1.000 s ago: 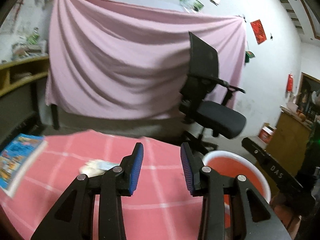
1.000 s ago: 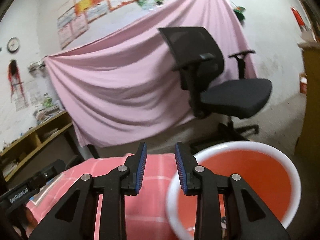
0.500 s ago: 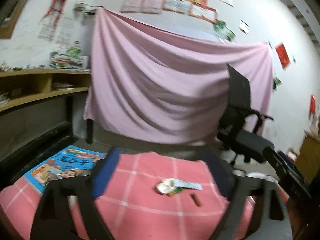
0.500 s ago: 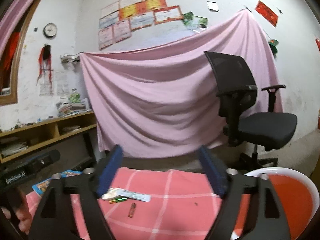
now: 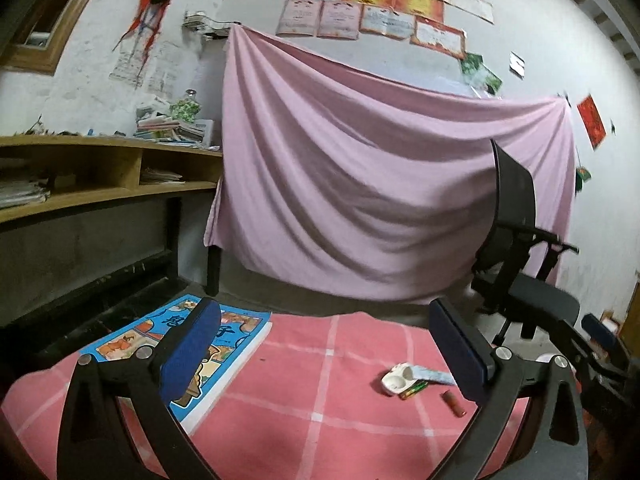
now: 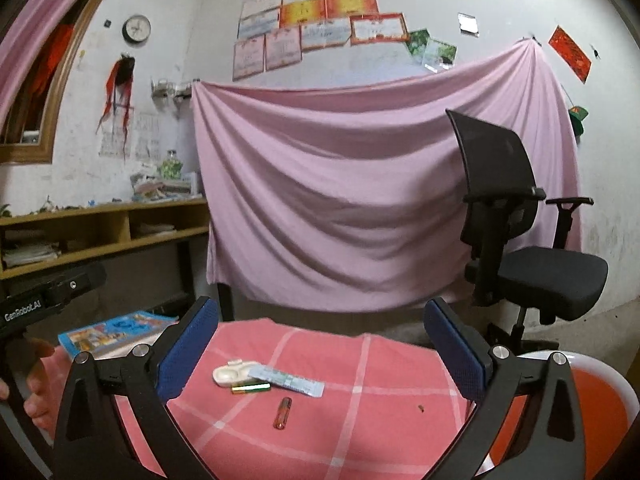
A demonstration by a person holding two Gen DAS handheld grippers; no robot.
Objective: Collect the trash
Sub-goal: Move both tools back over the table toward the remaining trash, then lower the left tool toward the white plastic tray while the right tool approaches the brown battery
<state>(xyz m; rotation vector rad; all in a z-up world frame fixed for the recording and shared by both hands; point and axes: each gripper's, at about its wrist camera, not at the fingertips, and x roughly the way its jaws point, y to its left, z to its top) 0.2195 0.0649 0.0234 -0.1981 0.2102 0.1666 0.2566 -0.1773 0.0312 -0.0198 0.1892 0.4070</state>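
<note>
Small trash lies on the pink checked tablecloth [image 6: 360,420]: a white plastic piece [image 6: 229,374], a green battery [image 6: 251,388], a pale blister strip [image 6: 288,379] and a small red tube [image 6: 282,413]. The left wrist view shows the same white piece [image 5: 396,380] and red tube [image 5: 454,399] at the right. A red bin with a white rim [image 6: 592,412] stands at the table's right edge. My left gripper [image 5: 324,320] and right gripper [image 6: 320,320] hover short of the trash. Both sets of jaws are opening wide, with nothing between them.
A blue picture book [image 5: 188,356] lies on the table's left part. A black office chair [image 6: 520,248] stands behind the table on the right, in front of a hung pink sheet [image 6: 360,200]. Wooden shelves [image 5: 100,184] run along the left wall. A hand [image 6: 40,392] holds the left gripper.
Both grippers went from nearly shut to wide open. Both views swung left, away from the bin and chair, so the trash now lies ahead on the cloth.
</note>
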